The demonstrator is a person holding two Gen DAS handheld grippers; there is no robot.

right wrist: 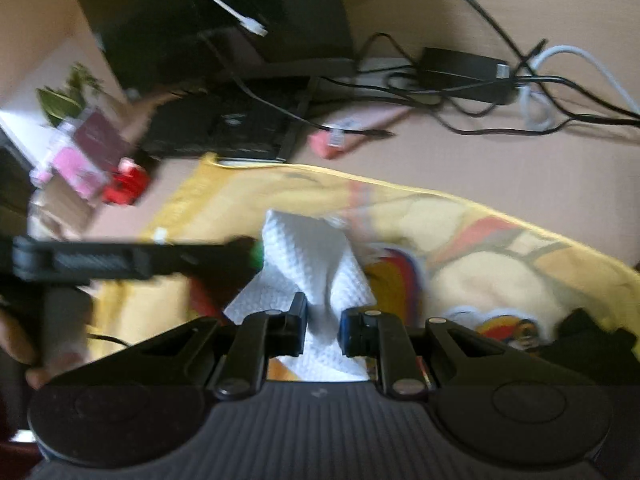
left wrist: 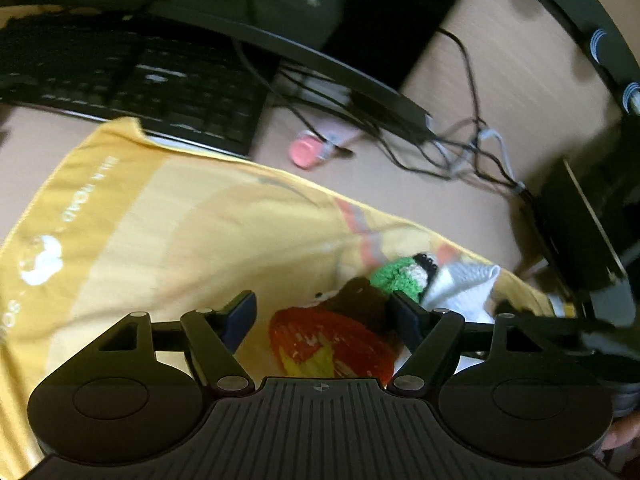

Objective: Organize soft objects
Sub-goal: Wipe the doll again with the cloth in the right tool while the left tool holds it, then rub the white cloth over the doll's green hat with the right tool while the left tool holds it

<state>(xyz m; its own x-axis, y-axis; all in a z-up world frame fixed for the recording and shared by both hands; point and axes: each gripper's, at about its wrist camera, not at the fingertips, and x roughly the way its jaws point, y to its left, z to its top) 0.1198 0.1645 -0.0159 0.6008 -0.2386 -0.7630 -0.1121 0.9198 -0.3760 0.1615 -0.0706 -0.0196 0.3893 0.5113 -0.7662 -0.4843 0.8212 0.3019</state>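
**Beige tabletop, yellow towel, two grippers at work**

Beige tabletop carries a black keyboard and a broad yellow printed towel; its white lettering is too blurred to read. On the towel, the right gripper has its fingers closed on a white waffle-textured cloth. The left gripper has its fingers spread around a red-and-black knitted toy, beside a small green crocheted piece.

My left gripper: matte black, two angled link arms, dark blue pads on the fingertips.
Left housing: ribbed grey-black plate, round black discs either side, silver pivot screws, small round mark at centre.
My right gripper: same black linkage, blue pads, silver screws, ribbed plate.
My hand: partly visible at the frame edge, blurred.
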